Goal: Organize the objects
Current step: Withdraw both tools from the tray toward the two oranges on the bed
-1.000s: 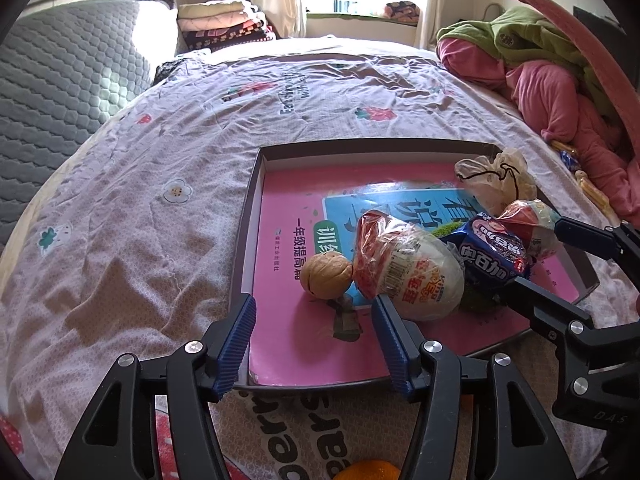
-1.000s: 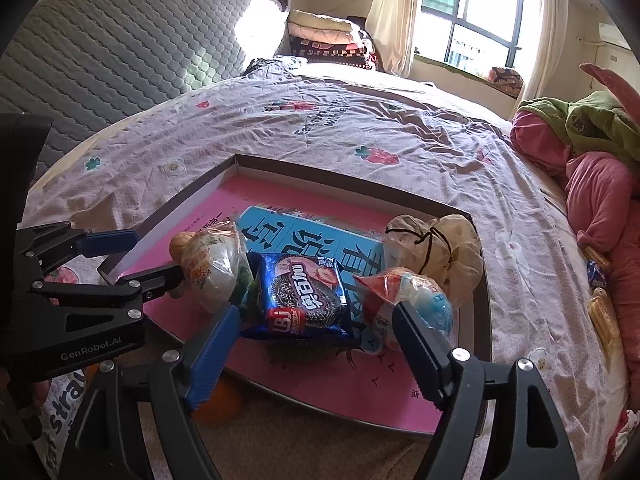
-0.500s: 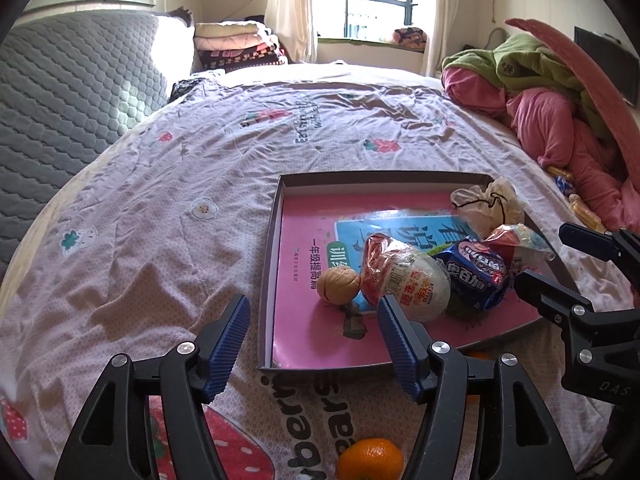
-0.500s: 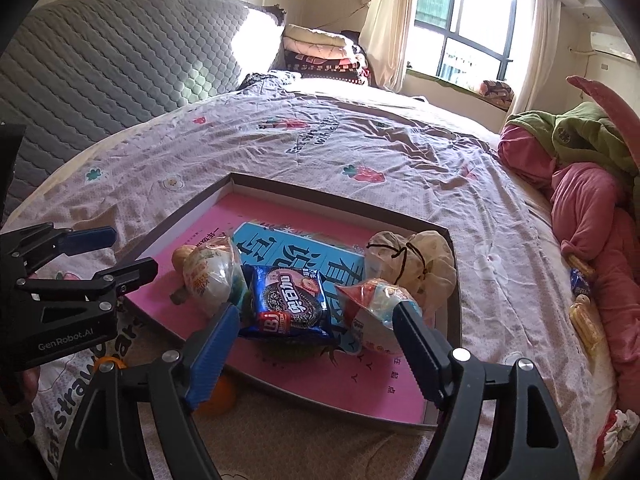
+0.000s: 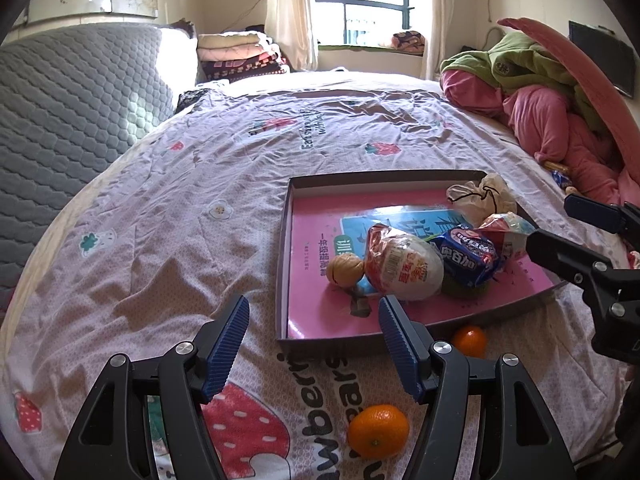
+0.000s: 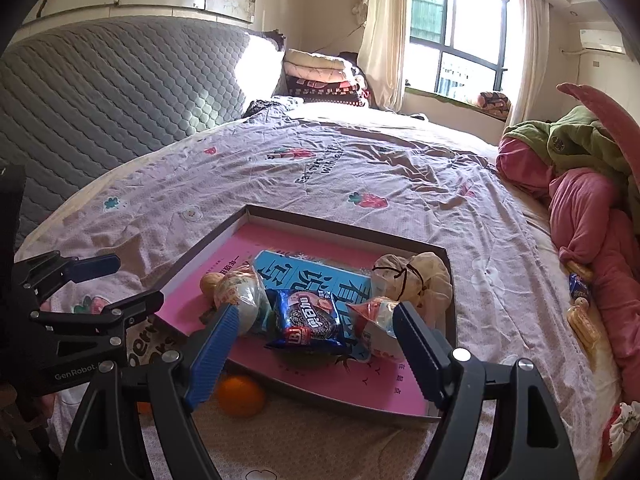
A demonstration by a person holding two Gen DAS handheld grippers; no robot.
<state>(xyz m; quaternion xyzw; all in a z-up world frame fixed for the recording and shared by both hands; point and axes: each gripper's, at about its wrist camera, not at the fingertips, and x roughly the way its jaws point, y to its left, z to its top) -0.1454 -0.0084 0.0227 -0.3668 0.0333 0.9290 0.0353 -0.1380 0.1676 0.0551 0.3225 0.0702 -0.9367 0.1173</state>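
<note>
The right gripper (image 6: 316, 330) stood with its blue ribbed pads spread wide and nothing between them. Just ahead of it lay a shallow dark-rimmed cardboard tray (image 6: 344, 230) on the flowered bedspread (image 6: 400, 168), holding a pink workbook (image 6: 280, 240), a blue foil biscuit packet (image 6: 308, 318), a clear-wrapped bun (image 6: 240, 292), a walnut (image 6: 210, 282) and a tied cream plastic bag (image 6: 412, 276). An orange mandarin (image 6: 240, 396) lay beneath its left finger. The left gripper (image 6: 132, 282) hung apart to its left, jaws spread.

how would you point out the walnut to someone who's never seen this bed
Find the shallow box lid with the pink book inside, lying on the strawberry-print bedsheet. Among the snacks in it, the walnut sits at the left end of the row, touching the clear packet with red print. It is the only bare, unwrapped item there: round, tan and wrinkled.
</note>
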